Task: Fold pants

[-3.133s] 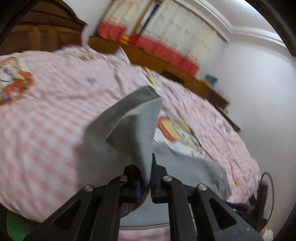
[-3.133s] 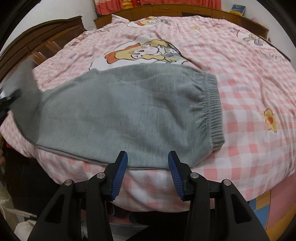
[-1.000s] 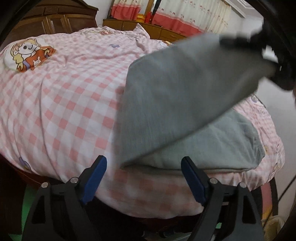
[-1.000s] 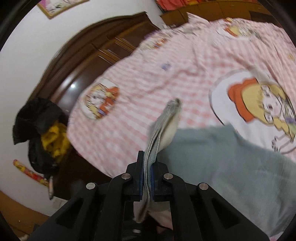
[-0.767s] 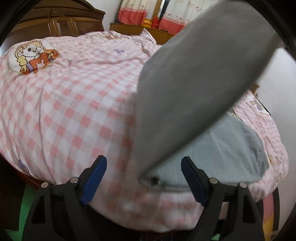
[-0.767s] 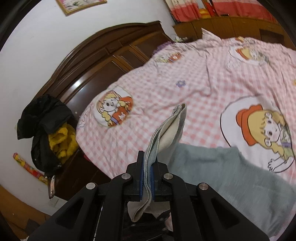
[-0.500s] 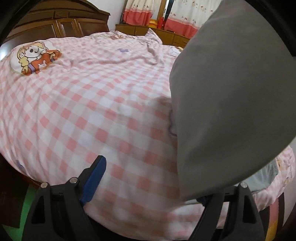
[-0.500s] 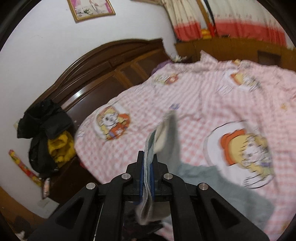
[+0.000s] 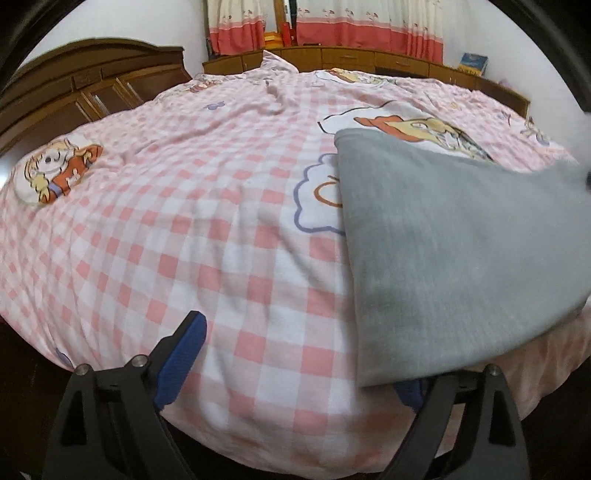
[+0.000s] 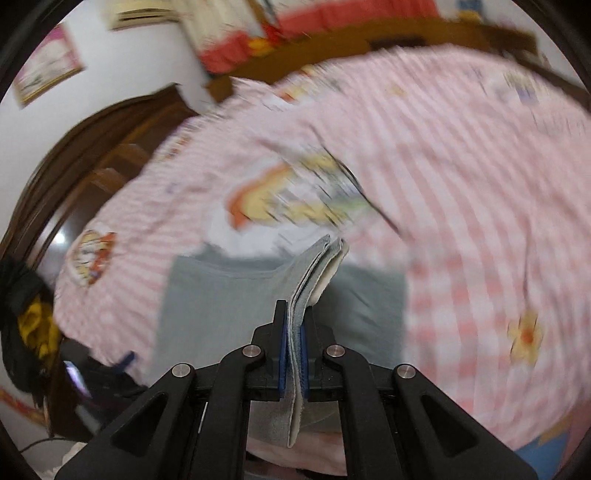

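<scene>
A dark wooden wardrobe (image 9: 92,85) fills the upper left of the left wrist view, beside a bed covered by a pink checked quilt (image 9: 177,236) printed with cartoon figures. At the lower left and lower right of that frame the left gripper (image 9: 295,365) stands wide apart and empty, its left blue pad plain to see, its right pad mostly hidden under the near edge of the grey pants (image 9: 454,258). The pants spread across the right half of the frame, over the quilt's cartoon print, their right end blurred at the picture's edge. Red-and-white curtains (image 9: 332,26) and a low wooden cabinet (image 9: 369,59) run along the top.

The right wrist view is smeared by motion. A black and yellow heap of clothing (image 10: 26,317) hangs at the far left, below a framed picture (image 10: 44,62) on the white wall. At centre, the right gripper (image 10: 293,354) is clamped on a layered edge of the pants (image 10: 221,306), which rises from the pads toward mid-frame and blocks part of the grey cloth lying flat behind it. The quilt fills the right of the frame.
</scene>
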A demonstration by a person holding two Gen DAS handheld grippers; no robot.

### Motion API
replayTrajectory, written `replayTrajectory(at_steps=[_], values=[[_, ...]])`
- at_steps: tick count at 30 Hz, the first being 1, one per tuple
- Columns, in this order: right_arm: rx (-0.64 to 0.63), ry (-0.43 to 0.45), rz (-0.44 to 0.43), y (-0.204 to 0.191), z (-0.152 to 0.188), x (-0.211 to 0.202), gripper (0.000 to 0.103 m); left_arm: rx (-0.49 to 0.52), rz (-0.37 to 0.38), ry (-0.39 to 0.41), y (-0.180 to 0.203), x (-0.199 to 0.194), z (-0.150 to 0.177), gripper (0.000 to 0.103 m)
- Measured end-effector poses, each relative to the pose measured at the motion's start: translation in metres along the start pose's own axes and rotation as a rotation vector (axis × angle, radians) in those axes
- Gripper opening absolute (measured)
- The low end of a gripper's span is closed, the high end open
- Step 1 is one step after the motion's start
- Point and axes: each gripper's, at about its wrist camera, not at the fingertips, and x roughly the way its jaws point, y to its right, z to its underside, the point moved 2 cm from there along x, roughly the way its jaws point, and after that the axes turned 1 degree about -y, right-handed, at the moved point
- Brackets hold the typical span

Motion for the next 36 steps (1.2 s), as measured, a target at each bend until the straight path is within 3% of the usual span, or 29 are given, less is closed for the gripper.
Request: replayTrajectory(at_steps=[4, 10, 16, 22, 28, 30, 33, 35, 36], values=[[0.067, -0.048, 0.009, 0.036, 0.023, 0.033, 0.006, 0.024, -0.005, -0.001, 0.003, -0.001, 0.003, 0.093], [0.057, -0.03, 0.019, 0.037, 0.036, 0.045, 0.006, 0.034, 0.075, -0.042, -0.009, -0.007, 0.006, 0.093], [0.023, -0.008, 0.056, 0.031, 0.036, 0.031, 0.01, 0.062, 0.132, -0.036, -0.023, -0.032, 0.007, 0.093], [-0.034, 0.066, 0.171, 0.019, 0.028, -0.001, 0.015, 0.061, 0.149, 0.012, -0.028, -0.054, -0.011, 0.093], [-0.092, 0.108, 0.137, 0.001, 0.01, -0.013, 0.018, 0.018, 0.222, 0.073, -0.018, -0.055, -0.052, 0.093], [-0.114, 0.099, 0.139, -0.006, 0.005, -0.003, 0.018, 0.007, 0.26, 0.089, -0.009, -0.048, -0.071, 0.088], [-0.135, 0.096, 0.146, -0.012, -0.001, 0.013, 0.018, 0.007, 0.326, 0.087, 0.011, -0.031, -0.096, 0.066], [-0.136, 0.089, 0.14, -0.012, -0.004, 0.026, 0.018, 0.008, 0.372, 0.066, 0.024, -0.015, -0.111, 0.032], [-0.134, 0.079, 0.142, -0.01, -0.006, 0.035, 0.018, 0.004, 0.403, 0.045, 0.032, -0.005, -0.117, 0.028]])
